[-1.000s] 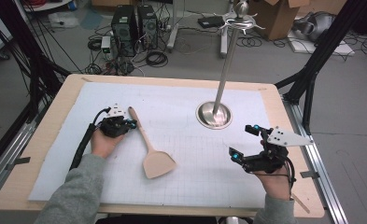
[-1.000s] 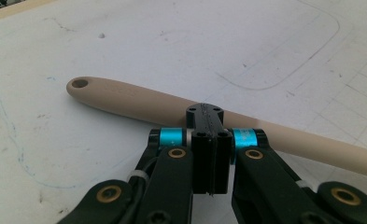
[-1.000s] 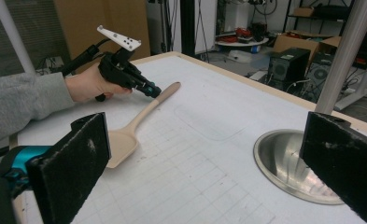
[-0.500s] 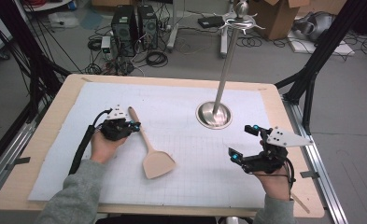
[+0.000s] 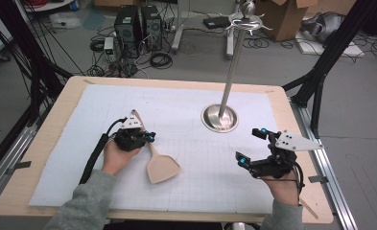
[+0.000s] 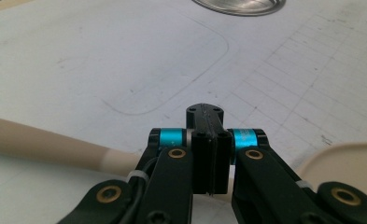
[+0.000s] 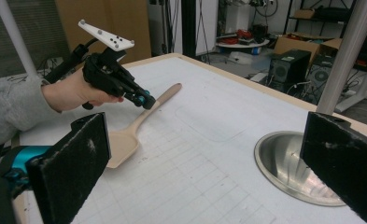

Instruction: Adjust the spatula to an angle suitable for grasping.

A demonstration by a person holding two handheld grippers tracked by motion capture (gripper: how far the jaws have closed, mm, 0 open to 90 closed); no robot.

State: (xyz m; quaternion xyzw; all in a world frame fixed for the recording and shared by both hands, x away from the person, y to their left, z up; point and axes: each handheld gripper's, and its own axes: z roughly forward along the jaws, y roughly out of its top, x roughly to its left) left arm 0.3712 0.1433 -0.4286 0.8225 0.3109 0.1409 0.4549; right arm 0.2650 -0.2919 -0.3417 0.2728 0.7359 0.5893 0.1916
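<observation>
Spatula (image 5: 156, 155): light, stiff wood; clamped mid-handle by left gripper (image 5: 143, 137), centre-left; right gripper (image 5: 254, 146) spread wide, empty.

Even, bright overhead room light in all three views; shadows soft and short. White mat (image 5: 186, 143) reads near blown-out in the left gripper view, grid lines faint. Specular glare on the steel stand base (image 5: 219, 118) and pole (image 7: 344, 51). Right gripper view: near tongs pads (image 7: 81, 154) soft and out of focus, background sharp. Left gripper view: spatula handle (image 6: 45, 144) slightly blurred. High view is low-res, mild barrel distortion at the edges.
</observation>
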